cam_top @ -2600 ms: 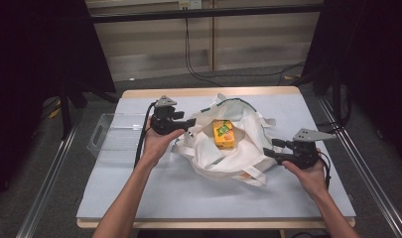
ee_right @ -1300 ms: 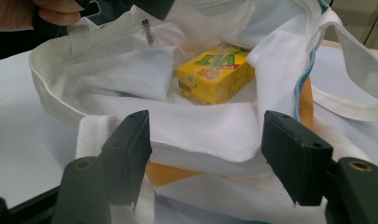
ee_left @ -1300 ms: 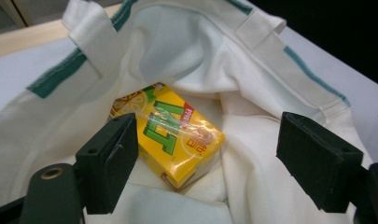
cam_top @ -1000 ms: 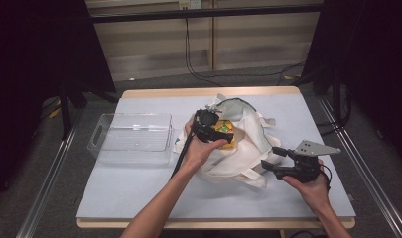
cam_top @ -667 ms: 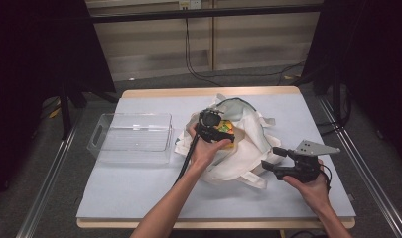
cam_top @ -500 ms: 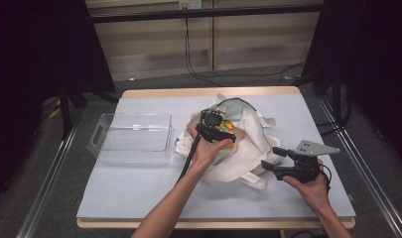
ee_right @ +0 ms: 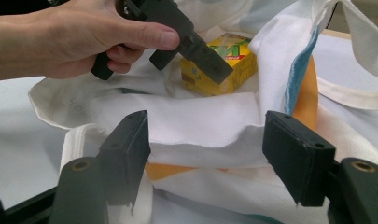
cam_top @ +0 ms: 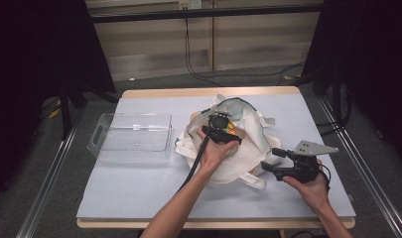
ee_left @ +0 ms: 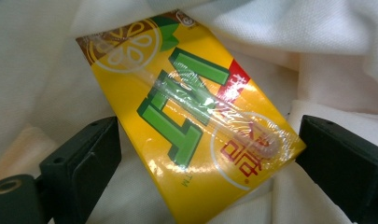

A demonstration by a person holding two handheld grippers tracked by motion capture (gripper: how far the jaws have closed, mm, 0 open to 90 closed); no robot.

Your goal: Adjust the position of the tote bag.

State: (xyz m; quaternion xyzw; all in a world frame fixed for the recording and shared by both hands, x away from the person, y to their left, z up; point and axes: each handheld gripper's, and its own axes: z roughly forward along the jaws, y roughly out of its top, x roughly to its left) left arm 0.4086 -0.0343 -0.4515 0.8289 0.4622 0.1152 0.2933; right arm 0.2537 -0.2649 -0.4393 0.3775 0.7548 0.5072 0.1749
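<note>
Yellow drink carton in white cloth bag, two hand-held grippers at table.

Nearest the person's edge: right gripper (cam_top: 269, 158), in the right hand (cam_top: 313, 187) near the table's (cam_top: 139, 188) right edge, jaws spread wide and empty, level with the bag's near rim without touching it. Middle: white cloth bag (cam_top: 238, 158), lying open toward the table's centre, handles loose. Inside it: yellow drink carton (ee_left: 191, 116), lying tilted on the cloth, wrapped straw on its face; left gripper (cam_top: 223, 130) reaches in, jaws spread on either side of the carton, not yet closed on it. Left edge: clear plastic bin (cam_top: 131, 138), just beside the bag.
</note>
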